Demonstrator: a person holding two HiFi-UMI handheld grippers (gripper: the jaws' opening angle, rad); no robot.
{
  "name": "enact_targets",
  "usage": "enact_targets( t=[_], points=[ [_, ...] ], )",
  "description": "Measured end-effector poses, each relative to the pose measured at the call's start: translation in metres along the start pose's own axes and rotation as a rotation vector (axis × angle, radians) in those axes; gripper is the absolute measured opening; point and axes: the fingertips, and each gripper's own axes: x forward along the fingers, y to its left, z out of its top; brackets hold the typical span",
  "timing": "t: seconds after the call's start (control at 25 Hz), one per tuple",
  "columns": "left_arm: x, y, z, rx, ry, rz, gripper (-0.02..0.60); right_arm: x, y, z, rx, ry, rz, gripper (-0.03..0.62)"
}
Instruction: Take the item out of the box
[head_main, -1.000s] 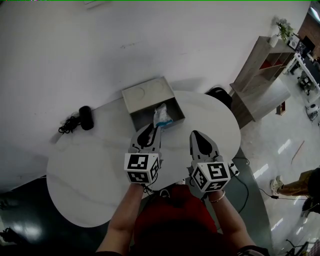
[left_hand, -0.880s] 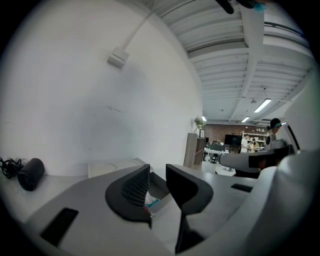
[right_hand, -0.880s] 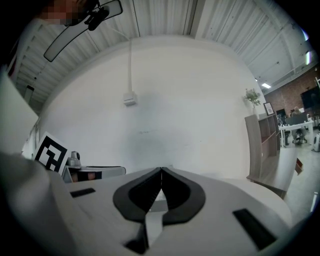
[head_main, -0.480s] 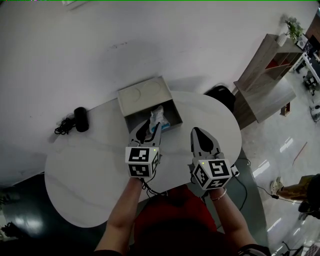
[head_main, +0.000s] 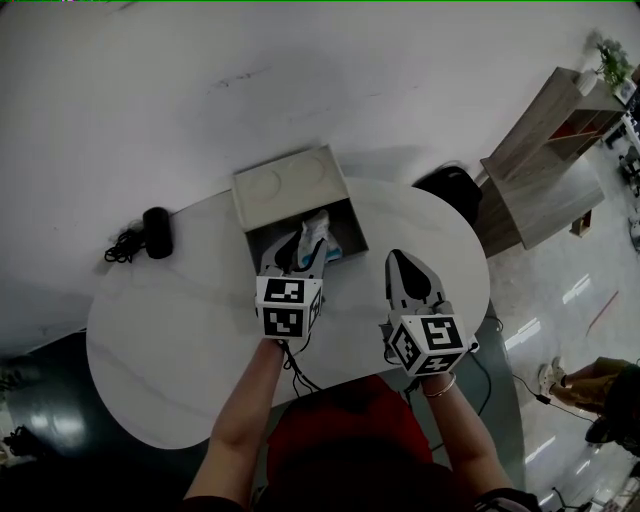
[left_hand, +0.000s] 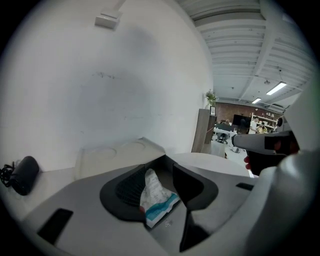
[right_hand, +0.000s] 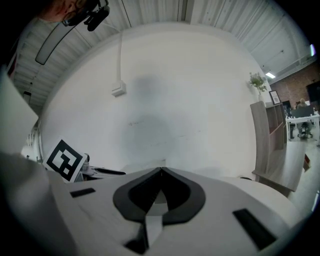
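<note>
There is one item, a crumpled white packet with a blue band (head_main: 320, 238), and it sits inside the one box (head_main: 290, 183), a pale grey carton just above the middle of the head view, with its lid folded back toward the wall. The packet (left_hand: 155, 195) is the only thing seen in the box (left_hand: 115, 152). Two tools are in play. The left tool (head_main: 298, 250) reaches over the box's near edge, and in the left gripper view its jaws stand apart with the packet between them, the crumpled upper part lying against the jaw on the left of that frame; the left tool (left_hand: 159, 165) is not closed on it. The right tool (head_main: 400, 262) is held to the right of the box, over bare worktop (head_main: 180, 330), and in its own view the right tool (right_hand: 161, 169) has its jaws together, tips meeting, with nothing between them. One black cylinder with a tangled cable (head_main: 157, 218) lies at the worktop's left edge. One wooden shelf unit (head_main: 545, 150) stands at the upper right.
</note>
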Motion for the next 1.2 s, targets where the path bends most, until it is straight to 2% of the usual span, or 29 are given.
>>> enact_targets(
  t=[0.68,1.0,1.2],
  points=[
    [0.044,0.01,-0.031,0.049,0.213,-0.004,0.193,0.043,-0.018,-0.009,0.024,0.057,0.05,0.015],
    [0.061,0.008,-0.044,0.118,0.317,-0.02,0.196,0.055,-0.024,-0.011,0.035,0.071,0.059,0.015],
    [0.068,0.009,-0.049,0.134,0.355,-0.037,0.196,0.062,-0.023,-0.014,0.036,0.084,0.07,0.015]
  ],
)
